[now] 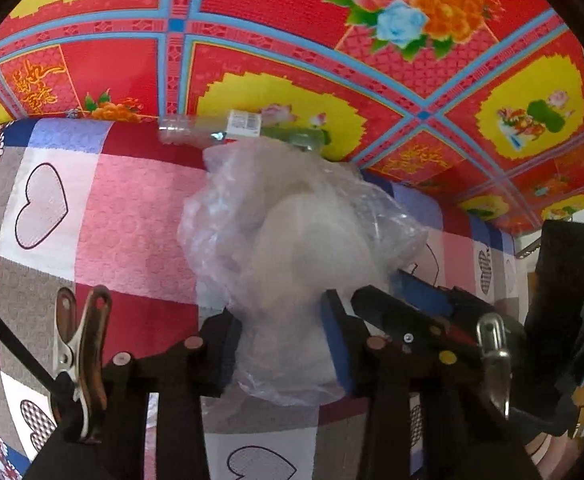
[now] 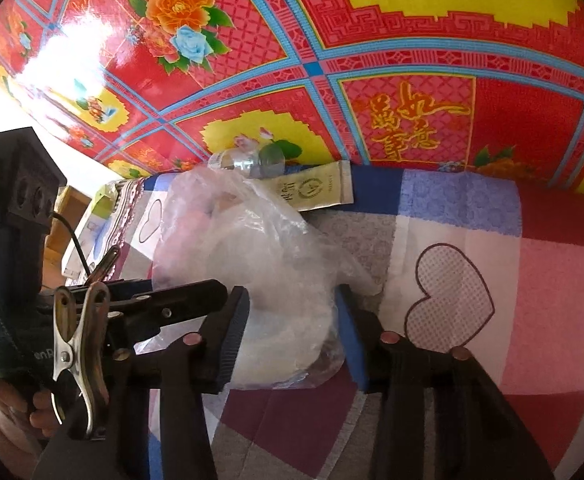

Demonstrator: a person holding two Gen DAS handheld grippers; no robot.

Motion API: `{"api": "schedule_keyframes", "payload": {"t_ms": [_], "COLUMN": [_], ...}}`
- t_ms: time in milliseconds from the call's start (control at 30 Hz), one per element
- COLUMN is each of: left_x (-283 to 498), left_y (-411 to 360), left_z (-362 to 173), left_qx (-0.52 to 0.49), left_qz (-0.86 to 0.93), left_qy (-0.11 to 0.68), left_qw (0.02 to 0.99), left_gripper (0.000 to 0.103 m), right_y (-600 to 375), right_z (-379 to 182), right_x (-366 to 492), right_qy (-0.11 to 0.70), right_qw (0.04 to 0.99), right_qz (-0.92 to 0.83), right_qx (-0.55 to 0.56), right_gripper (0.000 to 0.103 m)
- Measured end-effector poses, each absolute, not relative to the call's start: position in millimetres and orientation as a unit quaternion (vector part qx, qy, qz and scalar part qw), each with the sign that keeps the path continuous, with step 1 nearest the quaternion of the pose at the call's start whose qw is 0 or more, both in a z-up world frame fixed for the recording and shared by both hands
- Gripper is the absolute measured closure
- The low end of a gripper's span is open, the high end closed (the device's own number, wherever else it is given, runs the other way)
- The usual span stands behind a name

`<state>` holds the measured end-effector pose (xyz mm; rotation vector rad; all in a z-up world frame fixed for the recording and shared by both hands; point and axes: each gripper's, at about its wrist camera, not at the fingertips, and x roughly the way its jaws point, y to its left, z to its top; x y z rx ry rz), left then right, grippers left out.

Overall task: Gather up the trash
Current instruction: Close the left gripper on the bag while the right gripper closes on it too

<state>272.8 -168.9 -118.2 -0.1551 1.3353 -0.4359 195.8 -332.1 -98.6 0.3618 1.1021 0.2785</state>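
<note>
A crumpled clear plastic bag (image 1: 292, 240) with white stuff inside lies on the heart-patterned checked cloth (image 1: 132, 208). My left gripper (image 1: 282, 344) has its blue pads pressed on the bag's near end from both sides. In the right wrist view the same bag (image 2: 252, 264) fills the gap of my right gripper (image 2: 292, 336), and its pads touch it too. The right gripper (image 1: 407, 300) shows close beside the left one; the left gripper (image 2: 172, 300) shows likewise. At the cloth's far edge lie a clear plastic bottle (image 1: 196, 130) and a beige tube (image 2: 315, 190).
A glossy red sheet with flowers and yellow patches (image 1: 292, 40) spreads beyond the cloth's far edge. Boxes (image 2: 92, 216) sit past the cloth's left edge in the right wrist view. A hand (image 2: 12, 408) holds the left gripper's handle. Bare cloth (image 2: 511, 280) lies right of the bag.
</note>
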Motion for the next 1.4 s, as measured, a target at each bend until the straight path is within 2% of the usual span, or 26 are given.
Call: {"api": "schedule_keyframes", "payload": {"t_ms": [167, 267, 333, 467, 500, 567, 733, 867, 1133, 1200, 1267, 1333, 1367, 1400], "left_x": [271.5, 270.1, 267.4, 263.5, 263.8, 264.7, 266.4, 268.0, 267.1, 266.3, 264.8, 263.6, 262.5, 263.8], "left_y": [-175.2, -173.2, -171.3, -156.0, -152.8, -147.8, -142.4, -135.1, -139.9, -149.6, -154.0, -155.2, -156.1, -161.8], "left_z": [-122.2, -121.8, -119.5, -115.4, -114.6, -113.9, -115.2, -118.5, -119.7, -121.4, -119.4, -119.7, -119.9, -118.8], "left_qx": [-0.075, -0.072, -0.07, -0.073, -0.075, -0.074, -0.062, -0.073, -0.064, -0.061, -0.064, -0.068, -0.074, -0.081], "left_qz": [-0.203, -0.203, -0.2, -0.187, -0.182, -0.168, -0.154, -0.151, -0.154, -0.155, -0.157, -0.163, -0.173, -0.181], "left_qy": [0.61, 0.606, 0.603, 0.606, 0.607, 0.608, 0.603, 0.602, 0.591, 0.588, 0.585, 0.584, 0.584, 0.586], "left_qw": [0.762, 0.765, 0.769, 0.77, 0.77, 0.773, 0.78, 0.78, 0.789, 0.792, 0.793, 0.793, 0.79, 0.786], "left_gripper": [0.062, 0.063, 0.064, 0.064, 0.061, 0.054, 0.041, 0.033, 0.031, 0.031, 0.031, 0.036, 0.049, 0.056], "right_y": [-337.3, -343.8, -345.5, -346.0, -345.1, -343.6, -338.3, -337.1, -333.5, -328.6, -327.4, -328.1, -325.5, -324.0], "right_z": [-100.2, -102.0, -102.2, -90.8, -86.3, -74.8, -62.5, -77.3, -94.5, -95.8, -95.6, -96.5, -99.1, -101.0], "right_x": [193.9, 193.9, 193.4, 185.2, 183.7, 181.7, 188.6, 199.5, 209.7, 211.1, 209.7, 208.7, 209.3, 207.9], "right_qy": [0.517, 0.517, 0.52, 0.517, 0.513, 0.502, 0.486, 0.505, 0.512, 0.514, 0.512, 0.512, 0.516, 0.519], "right_qw": [0.83, 0.827, 0.824, 0.828, 0.831, 0.839, 0.854, 0.845, 0.84, 0.837, 0.838, 0.835, 0.829, 0.823], "right_qz": [0.124, 0.123, 0.127, 0.139, 0.143, 0.149, 0.148, 0.141, 0.139, 0.143, 0.138, 0.147, 0.158, 0.167], "right_qx": [0.168, 0.182, 0.183, 0.168, 0.163, 0.149, 0.112, 0.108, 0.113, 0.123, 0.127, 0.137, 0.148, 0.158], "right_gripper": [0.078, 0.085, 0.086, 0.085, 0.083, 0.07, 0.062, 0.062, 0.06, 0.06, 0.064, 0.068, 0.074, 0.076]}}
